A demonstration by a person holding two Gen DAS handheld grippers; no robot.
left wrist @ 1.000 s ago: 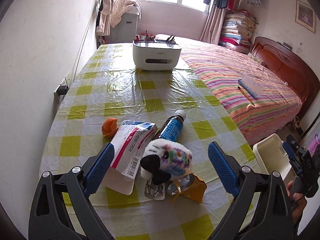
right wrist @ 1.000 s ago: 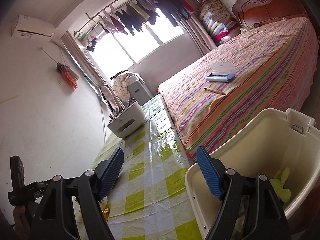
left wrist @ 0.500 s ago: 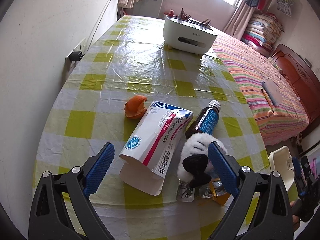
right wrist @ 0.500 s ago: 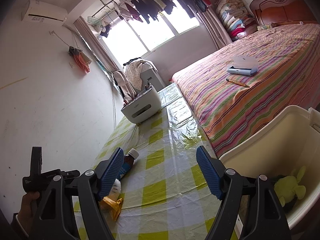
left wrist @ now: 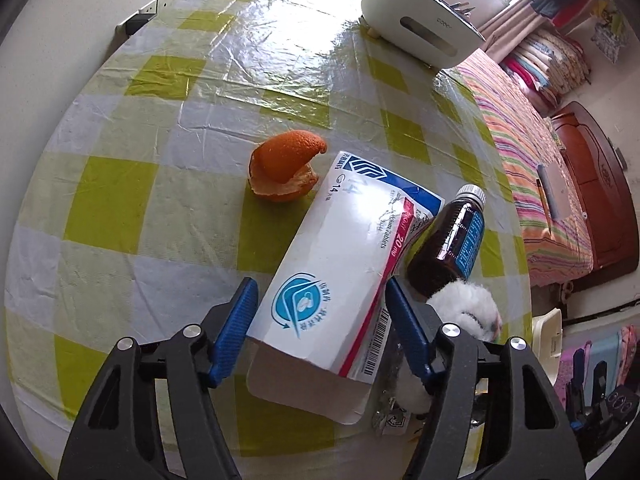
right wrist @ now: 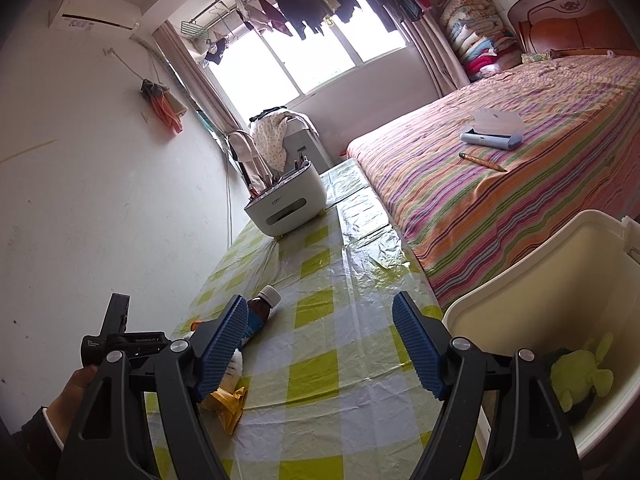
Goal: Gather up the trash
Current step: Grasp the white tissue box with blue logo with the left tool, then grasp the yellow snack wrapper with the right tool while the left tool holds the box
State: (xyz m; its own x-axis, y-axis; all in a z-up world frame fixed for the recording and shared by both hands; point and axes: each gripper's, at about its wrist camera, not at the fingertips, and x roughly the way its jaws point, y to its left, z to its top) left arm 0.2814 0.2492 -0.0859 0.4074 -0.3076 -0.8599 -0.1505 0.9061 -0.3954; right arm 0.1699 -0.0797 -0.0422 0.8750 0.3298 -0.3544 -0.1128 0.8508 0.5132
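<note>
I am closing the left gripper (left wrist: 318, 330) around the near end of the white medicine box (left wrist: 344, 264) on the checked tablecloth (left wrist: 132, 184); its jaws have just been narrowing with the box between them. The right pad seems to be touching the box edge; a sliver of gap is showing at the left pad.

Hazards:
- The open box flap is lying under the jaws; a light carton may be crushing or slipping.
- The plush toy (left wrist: 466, 312) at 3 o'clock is crowding the right finger and could be snagged.
- The brown bottle (left wrist: 450, 246) at 1 o'clock could be rolling if nudged.

The orange peel (left wrist: 286, 172) is waiting at 11 o'clock. The right gripper (right wrist: 320, 344) is hanging apart, empty, beside the bin (right wrist: 532, 280).
</note>
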